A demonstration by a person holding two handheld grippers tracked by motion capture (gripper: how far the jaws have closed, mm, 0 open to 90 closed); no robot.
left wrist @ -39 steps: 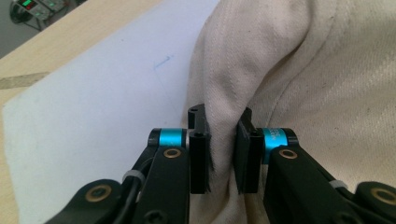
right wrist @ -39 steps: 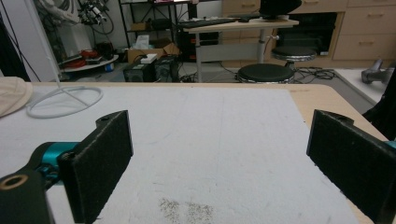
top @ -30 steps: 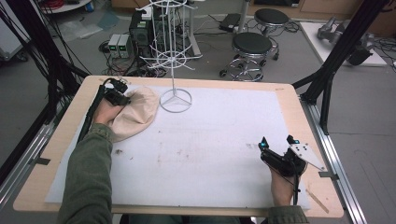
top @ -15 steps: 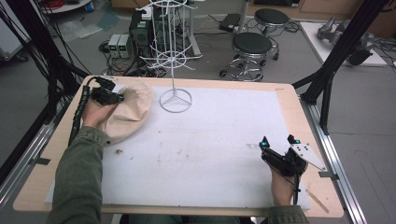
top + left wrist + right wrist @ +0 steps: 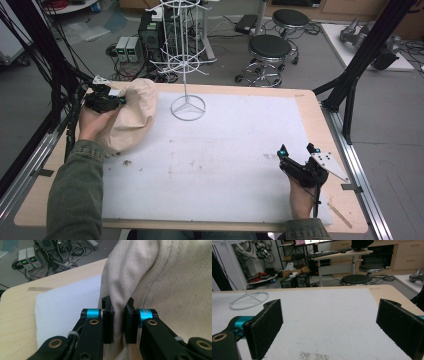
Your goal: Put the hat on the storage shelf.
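A beige cloth cap [image 5: 132, 117] hangs lifted over the table's far left corner. My left gripper [image 5: 119, 98] is shut on its edge. In the left gripper view a fold of the cap [image 5: 175, 282] is pinched between the two black pads, midway at my left gripper [image 5: 119, 323]. My right gripper [image 5: 295, 154] rests near the front right of the white mat [image 5: 235, 150], jaws wide apart. The right gripper view has my right gripper [image 5: 329, 330] with nothing between its pads.
A white wire rack [image 5: 186, 55] stands on a ring base [image 5: 188, 107] at the back of the mat; the base [image 5: 249, 298] also lies far left in the right gripper view. Stools, cables and boxes sit on the floor beyond the table. Black frame posts flank both sides.
My left hand has lifted the cap up and drawn it toward the left edge of the table. The right hand has stayed where it was.
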